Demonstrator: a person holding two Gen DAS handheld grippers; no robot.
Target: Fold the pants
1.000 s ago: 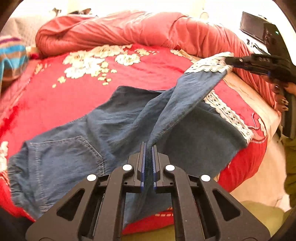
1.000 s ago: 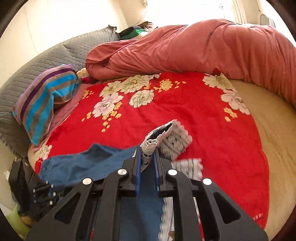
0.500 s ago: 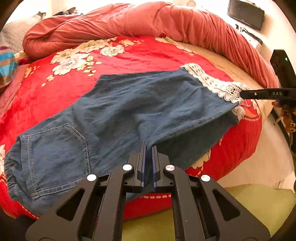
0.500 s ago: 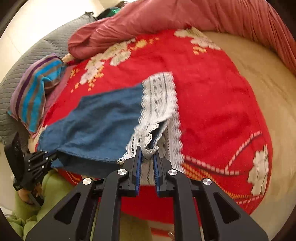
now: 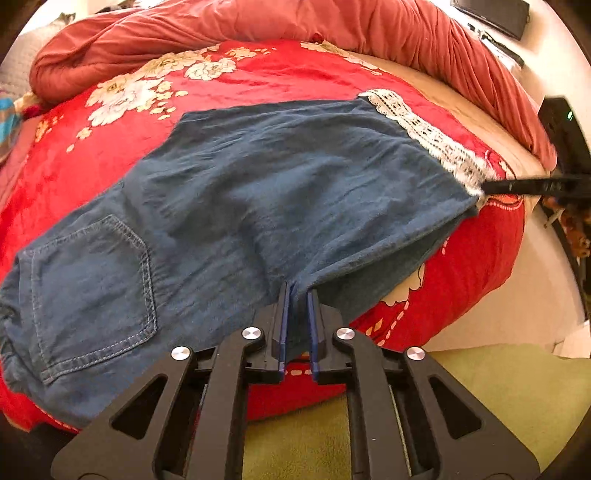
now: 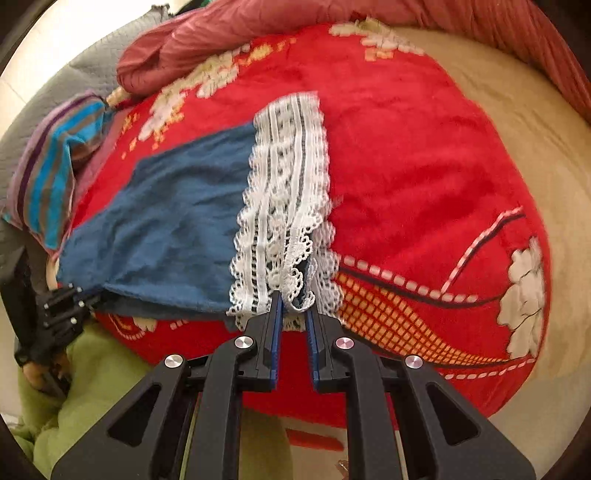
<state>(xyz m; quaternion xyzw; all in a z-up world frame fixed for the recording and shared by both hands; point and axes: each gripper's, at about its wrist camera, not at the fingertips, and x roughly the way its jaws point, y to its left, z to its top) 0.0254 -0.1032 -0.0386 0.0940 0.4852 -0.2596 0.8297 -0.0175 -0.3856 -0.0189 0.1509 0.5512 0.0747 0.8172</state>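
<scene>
**A:** Start at the left. What's there?

**B:** The striped pillow (image 6: 48, 184) lies at the far left of the bed, against the grey quilted headboard (image 6: 74, 85). Next comes the back pocket (image 5: 92, 280) of the pants (image 5: 258, 192), which lie spread flat across the red floral blanket (image 5: 258, 77).

**A:** And the left gripper?

**B:** The left gripper (image 5: 296, 295) sits at the near edge of the pants, roughly mid-length. Its fingers stand narrowly apart with a fold of denim between them; the cloth touches the left pad, but I cannot tell whether it is pinched firmly.

**A:** Further right?

**B:** The leg runs out to a white lace hem (image 6: 284, 206). The right gripper (image 6: 293, 306) meets that hem at its near corner, fingers slightly apart, with the scalloped lace edge caught between the tips. In the left view it appears as a dark bar (image 5: 532, 186) touching the lace.

**A:** Beyond that?

**B:** A rolled pink duvet (image 5: 369, 29) curves along the far side.
</scene>
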